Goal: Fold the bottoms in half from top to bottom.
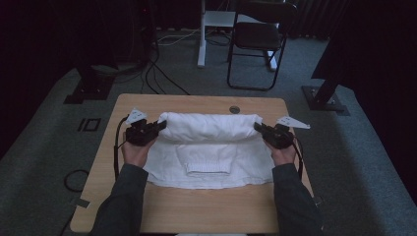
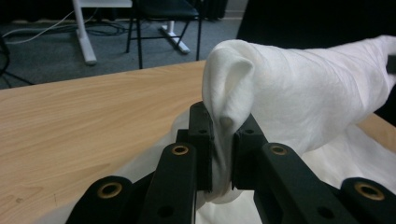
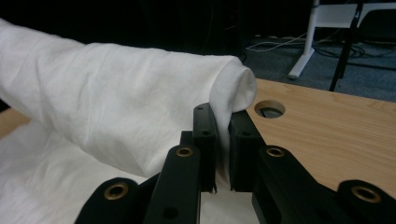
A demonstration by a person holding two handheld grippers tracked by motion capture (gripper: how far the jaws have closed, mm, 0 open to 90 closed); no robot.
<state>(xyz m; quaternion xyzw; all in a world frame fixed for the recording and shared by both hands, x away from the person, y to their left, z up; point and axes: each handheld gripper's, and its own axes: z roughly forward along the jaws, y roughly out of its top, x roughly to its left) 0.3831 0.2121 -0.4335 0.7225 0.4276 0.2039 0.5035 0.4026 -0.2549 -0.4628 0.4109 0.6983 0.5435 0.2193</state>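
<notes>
Here, a person sits at a light wooden table point(image 1: 162, 206) with a black two-jaw gripper in each hand, forearms in dark grey sleeves point(image 1: 123, 196) reaching in from the near edge. A white garment point(image 1: 209, 147), apparently a shirt with its ribbed collar point(image 1: 207, 168) facing the person, lies spread across the middle of the table. Its far edge is raised off the wood and folds over in a soft roll that hangs between the two hands. The left gripper point(image 1: 160, 126) holds the left end of that roll: in the left gripper view its jaws are nearly together, with a thin pleat of white cloth pinched between the pads and bulging above them. The right gripper point(image 1: 257, 128) holds the right end the same way; in the right gripper view the jaws are narrow, clamped on a fold of fabric that curls over their tips. The near part of the garment rests flat on the table. A small round cable hole point(image 1: 234, 109) sits in the tabletop just beyond the lifted edge. Behind the table, on grey carpet, stand a black folding chair point(image 1: 258, 39) and a white desk leg point(image 1: 201, 34), with cables point(image 1: 157, 73) trailing across the floor.
</notes>
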